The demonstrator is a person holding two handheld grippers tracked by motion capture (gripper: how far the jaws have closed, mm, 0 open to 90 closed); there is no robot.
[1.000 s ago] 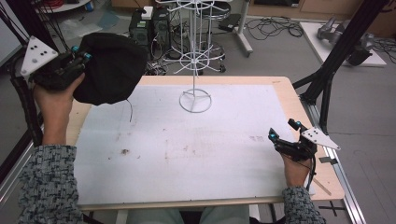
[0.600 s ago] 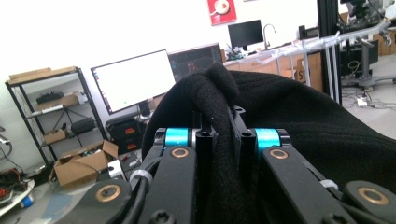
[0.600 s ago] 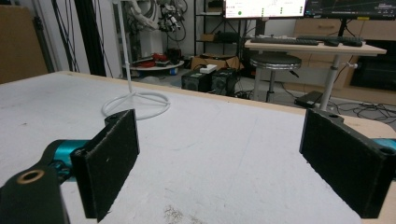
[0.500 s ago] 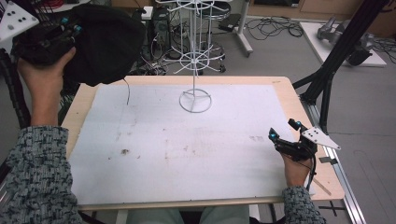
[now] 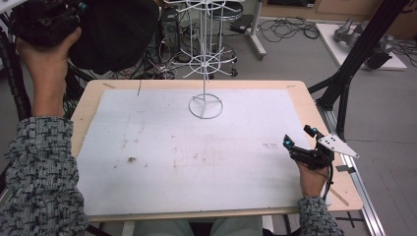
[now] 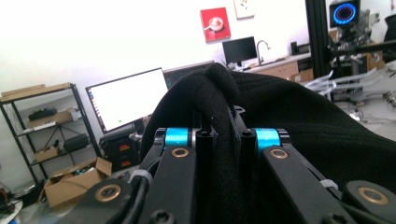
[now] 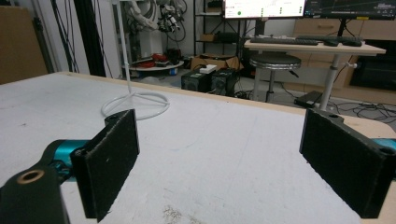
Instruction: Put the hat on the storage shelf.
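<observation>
Item: black knit cap (image 5: 110, 32), clamped in my left gripper (image 6: 218, 135), jaws closed on a fold, held high off the bench's (image 5: 196, 162) far-left corner. Wire stand (image 5: 205, 59) lies rightward. Right gripper (image 5: 301, 142) wide open, empty.

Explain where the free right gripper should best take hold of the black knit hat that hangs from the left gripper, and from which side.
Probably the hat's hanging rim opposite the left gripper, which already pinches a fold of knit. The right gripper, open by the table's right edge, should come from the right, jaws across the soft edge.
</observation>
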